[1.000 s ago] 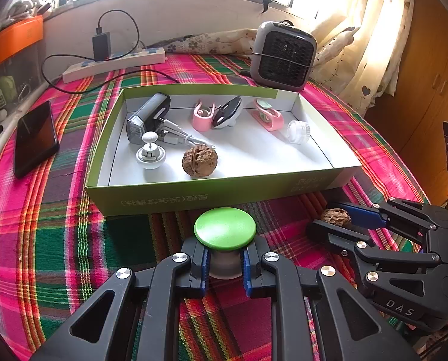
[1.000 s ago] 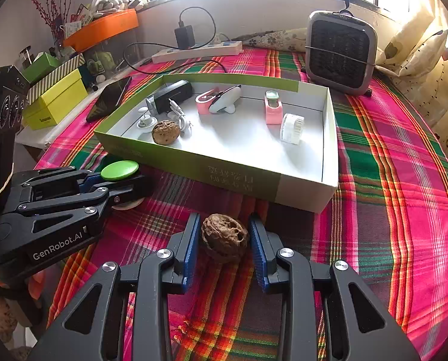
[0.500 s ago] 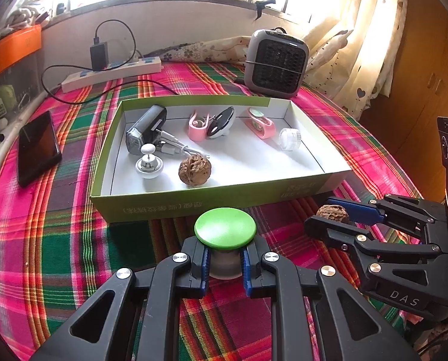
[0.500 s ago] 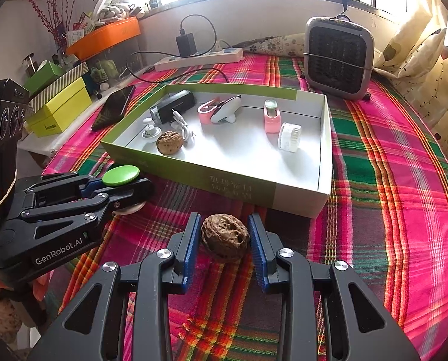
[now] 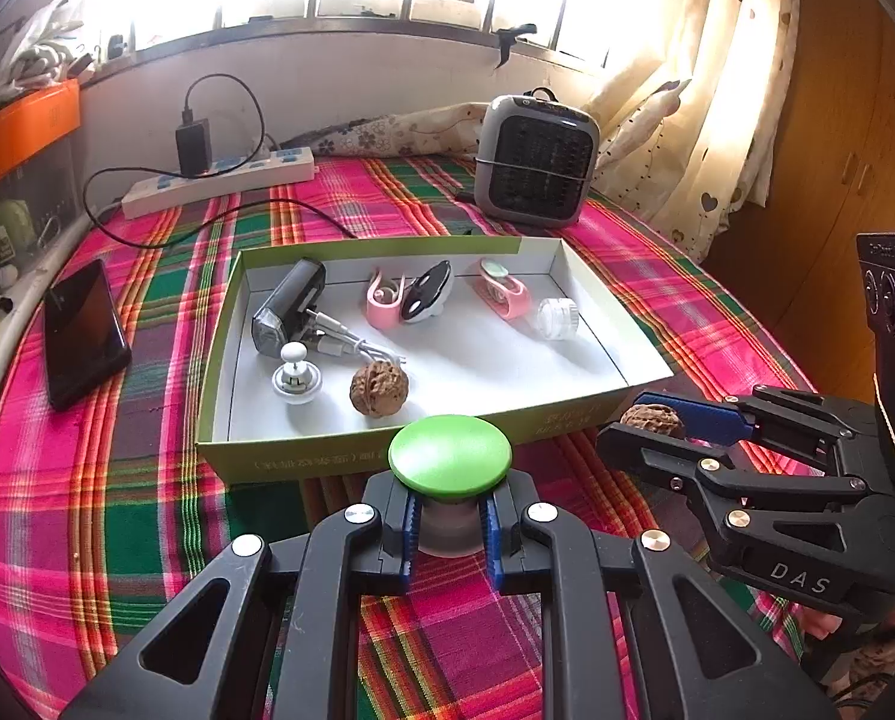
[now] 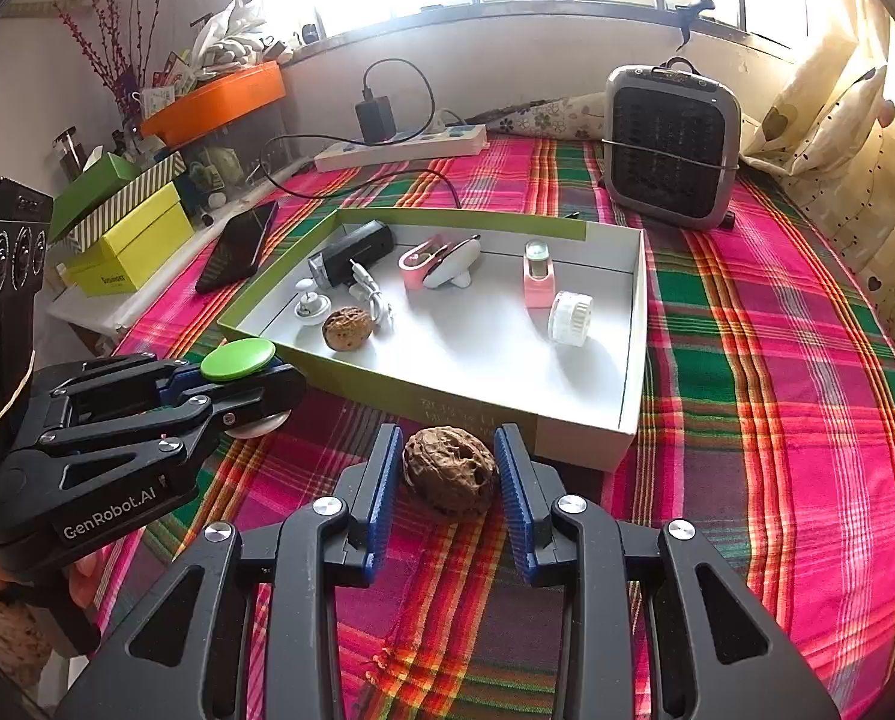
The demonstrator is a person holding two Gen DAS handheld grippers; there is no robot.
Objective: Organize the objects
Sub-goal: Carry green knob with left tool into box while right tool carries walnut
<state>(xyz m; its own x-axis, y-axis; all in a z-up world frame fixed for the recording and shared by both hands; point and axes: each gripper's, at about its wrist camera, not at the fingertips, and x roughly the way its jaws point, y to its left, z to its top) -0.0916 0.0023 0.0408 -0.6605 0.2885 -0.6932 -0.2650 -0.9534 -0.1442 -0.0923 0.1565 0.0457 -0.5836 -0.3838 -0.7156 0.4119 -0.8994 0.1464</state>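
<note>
A: Left wrist view first. Your left tongs [image 5: 447, 525] are clenched on the white stem of the green-capped knob [image 5: 450, 453], holding it just short of the near wall of the open box [image 5: 303, 459]. Inside the box: a walnut [image 5: 379, 388] near the front, a small white stand [image 5: 296, 373] beside it, and a dark gadget with a cable [image 5: 288, 309] behind.

B: And off to your right, the right tongs [image 5: 651, 423] have a second walnut [image 5: 651, 420] between the fingers, close to the box's near corner.

A: Over to the right wrist view. Your right tongs [image 6: 450, 480] are closed on that second walnut [image 6: 450, 471], both blue pads against its sides, above the plaid tablecloth [image 6: 777, 360] in front of the box [image 6: 477, 414].

B: Left tongs [image 6: 249, 378] sit at the left, the green knob [image 6: 238, 358] gripped, beside the box's near-left corner. The phone [image 6: 237, 246] lies beyond, on the cloth. The grey heater [image 6: 672, 147] stands behind the box.
</note>
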